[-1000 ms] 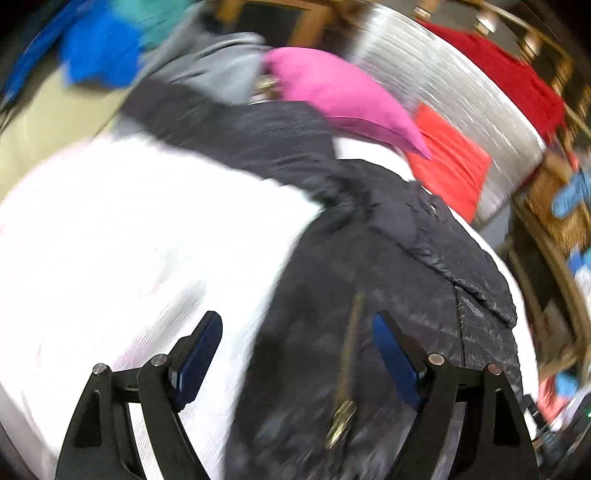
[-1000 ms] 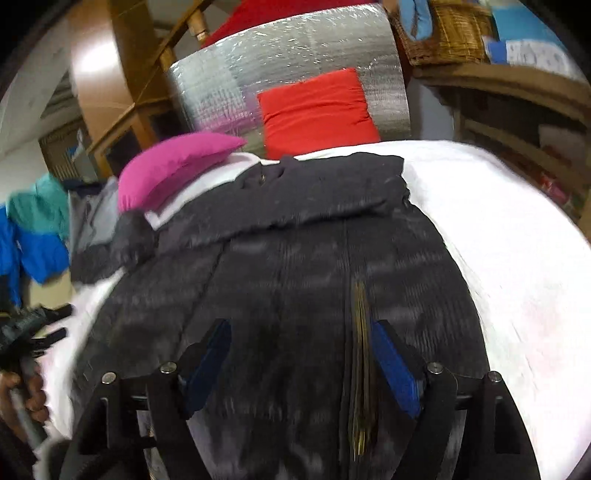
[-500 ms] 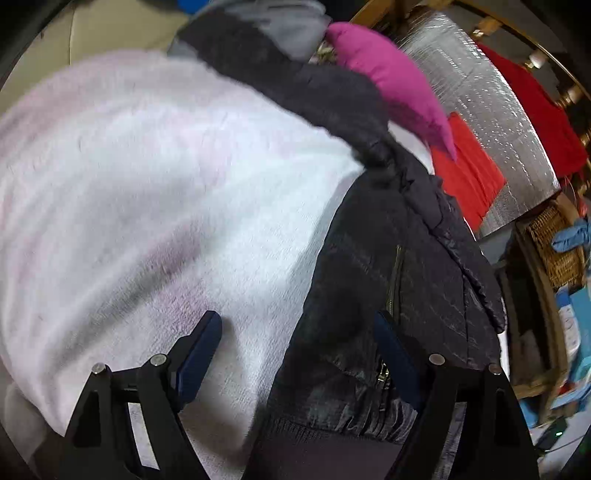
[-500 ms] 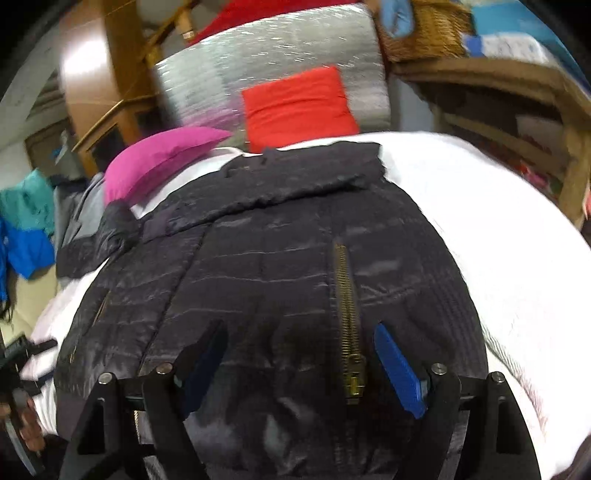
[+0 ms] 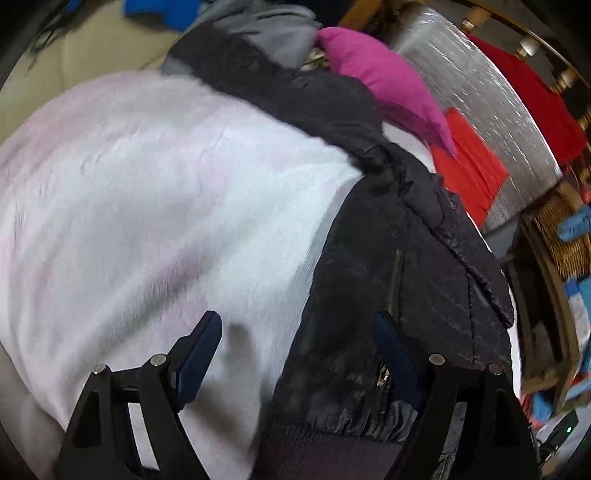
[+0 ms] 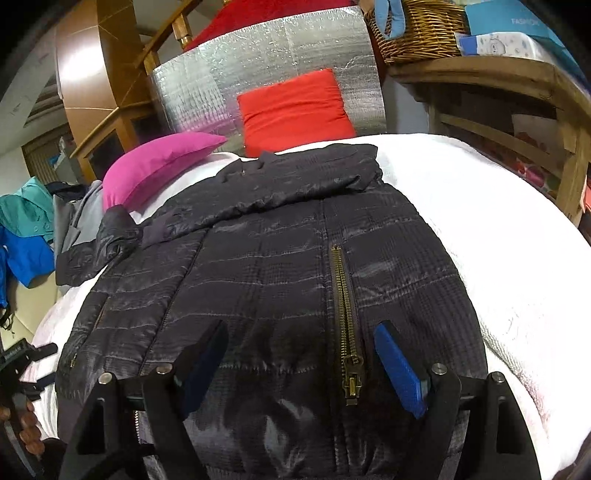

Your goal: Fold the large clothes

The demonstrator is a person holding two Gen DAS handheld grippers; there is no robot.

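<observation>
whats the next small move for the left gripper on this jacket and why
Probably shift the left gripper rightward onto the black jacket hem and close. Its jaws are open, straddling the jacket's edge over the white blanket, holding nothing; one sleeve remains spread out.

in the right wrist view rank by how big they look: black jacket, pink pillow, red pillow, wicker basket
1. black jacket, by far
2. pink pillow and red pillow, too alike to rank
3. wicker basket, partly cut off and farther away, so unsure
</observation>
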